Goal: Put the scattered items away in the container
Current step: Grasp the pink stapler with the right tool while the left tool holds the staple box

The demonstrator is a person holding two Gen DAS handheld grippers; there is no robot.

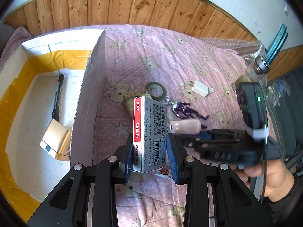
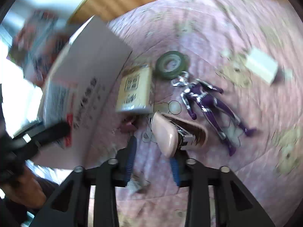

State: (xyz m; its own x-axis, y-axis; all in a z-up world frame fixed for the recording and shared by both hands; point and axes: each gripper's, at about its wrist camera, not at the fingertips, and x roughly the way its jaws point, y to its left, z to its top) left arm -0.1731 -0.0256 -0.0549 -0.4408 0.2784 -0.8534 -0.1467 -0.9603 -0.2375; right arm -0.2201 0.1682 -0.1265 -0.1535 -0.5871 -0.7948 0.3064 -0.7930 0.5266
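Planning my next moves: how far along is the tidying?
Done: a black marker and a gold box lie in the container. In hand: the left claw grips the staples box outside the container; the right claw sits open at the pink stapler. Left on the quilt: stapler, tan box, tape roll, purple figure, white charger.

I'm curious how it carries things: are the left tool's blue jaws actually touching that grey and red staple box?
Touching. The left wrist view shows both blue pads of the left gripper pressed flat against the sides of the staple box.
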